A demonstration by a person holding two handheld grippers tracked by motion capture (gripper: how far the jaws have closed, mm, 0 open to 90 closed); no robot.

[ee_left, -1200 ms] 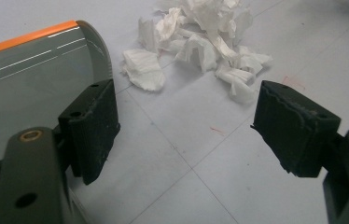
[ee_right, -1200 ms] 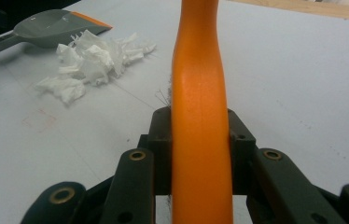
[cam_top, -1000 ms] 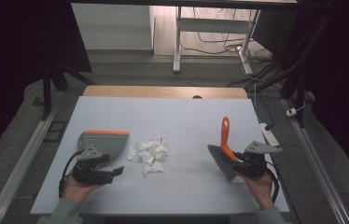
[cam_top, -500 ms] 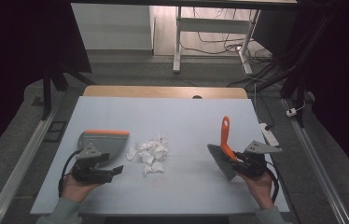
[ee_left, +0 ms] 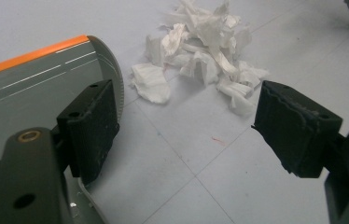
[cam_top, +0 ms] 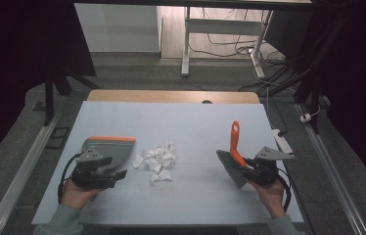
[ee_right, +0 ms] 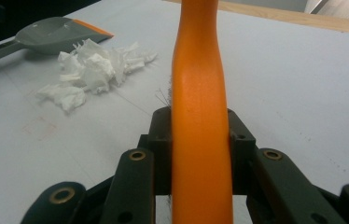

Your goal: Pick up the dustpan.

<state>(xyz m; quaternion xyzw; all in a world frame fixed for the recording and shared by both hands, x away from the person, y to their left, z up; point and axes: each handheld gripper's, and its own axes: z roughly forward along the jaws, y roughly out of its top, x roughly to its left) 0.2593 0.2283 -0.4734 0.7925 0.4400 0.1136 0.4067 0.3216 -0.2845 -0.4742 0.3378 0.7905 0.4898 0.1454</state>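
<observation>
Right gripper is clamping an orange brush | left gripper is gaping wide, grey dustpan touching its left jaw | paper scraps are lying just ahead.

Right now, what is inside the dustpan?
Nothing shows in the dustpan: its grey tray looks bare. The paper scraps lie beside it on the table. The left gripper covers its handle end.

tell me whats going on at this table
A person holds a gripper in each hand at a pale table. The right gripper is clamped on an orange-handled brush. The left gripper is open beside a grey dustpan. A pile of torn white paper lies between them.
</observation>
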